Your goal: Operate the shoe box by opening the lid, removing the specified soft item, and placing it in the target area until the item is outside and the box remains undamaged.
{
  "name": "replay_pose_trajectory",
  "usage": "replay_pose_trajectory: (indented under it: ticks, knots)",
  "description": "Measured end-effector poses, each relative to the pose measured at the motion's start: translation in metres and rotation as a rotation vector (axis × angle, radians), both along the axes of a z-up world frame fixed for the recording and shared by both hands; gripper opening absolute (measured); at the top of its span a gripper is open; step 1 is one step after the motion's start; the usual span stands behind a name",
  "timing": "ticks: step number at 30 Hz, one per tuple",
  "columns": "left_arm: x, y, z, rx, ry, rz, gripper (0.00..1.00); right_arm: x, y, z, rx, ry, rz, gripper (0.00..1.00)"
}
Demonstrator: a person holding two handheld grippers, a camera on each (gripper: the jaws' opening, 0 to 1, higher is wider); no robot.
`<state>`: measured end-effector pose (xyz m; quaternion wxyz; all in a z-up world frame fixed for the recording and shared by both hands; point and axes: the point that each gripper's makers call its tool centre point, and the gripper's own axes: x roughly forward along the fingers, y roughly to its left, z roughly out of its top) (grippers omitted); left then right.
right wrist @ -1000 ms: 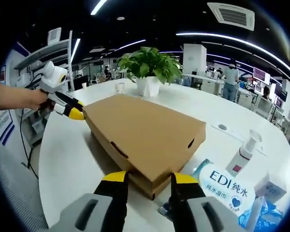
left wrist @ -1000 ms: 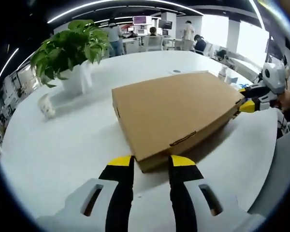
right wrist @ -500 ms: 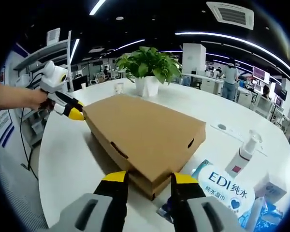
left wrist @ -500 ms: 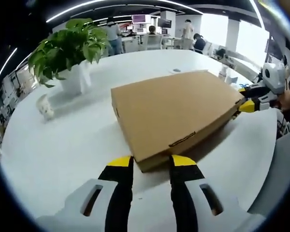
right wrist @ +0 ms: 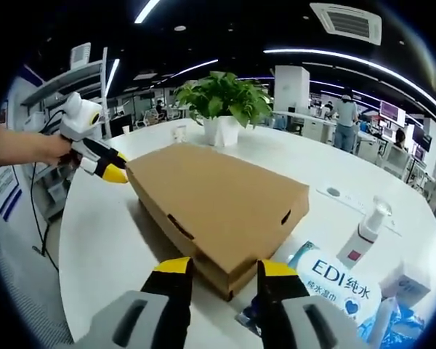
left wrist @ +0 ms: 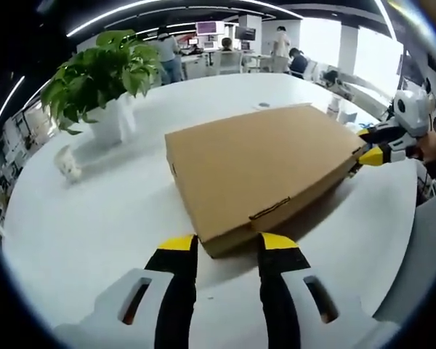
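Office, white table (left wrist: pixel 80 225) | shoe box (right wrist: pixel 218 200) lid down | left gripper (left wrist: pixel 221 246), right gripper (right wrist: pixel 220 267) jaws parted at corners | pack (right wrist: pixel 343 282) reads "EDI", Chinese perhaps "纯水"

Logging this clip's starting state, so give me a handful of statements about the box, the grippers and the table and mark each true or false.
1. The shoe box lid is closed. True.
2. The left gripper and right gripper sit at opposite corners of the box. True.
3. The potted plant stands on top of the box. False: it stands on the white table beyond the box.
4. A soft item already lies outside on the table. False: none is seen out of the box.
5. A spray bottle stands near the right gripper. True.
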<state>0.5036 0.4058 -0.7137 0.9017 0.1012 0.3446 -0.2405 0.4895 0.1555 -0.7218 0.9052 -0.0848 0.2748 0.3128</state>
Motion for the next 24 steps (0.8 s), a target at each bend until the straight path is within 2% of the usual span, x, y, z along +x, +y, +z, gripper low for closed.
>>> replay_pose_trajectory:
  ticks: [11, 18, 24]
  knots:
    - [-0.012, 0.0, 0.011, -0.028, -0.032, 0.035, 0.4, -0.01, -0.008, 0.015, 0.009, -0.023, -0.001, 0.46]
    - [-0.031, -0.01, 0.03, -0.058, -0.082, 0.035, 0.46, -0.023, -0.027, 0.031, 0.017, -0.05, -0.018, 0.55]
    - [-0.043, -0.017, 0.041, -0.084, -0.109, 0.04, 0.51, -0.039, -0.047, 0.033, 0.034, -0.04, -0.048, 0.61]
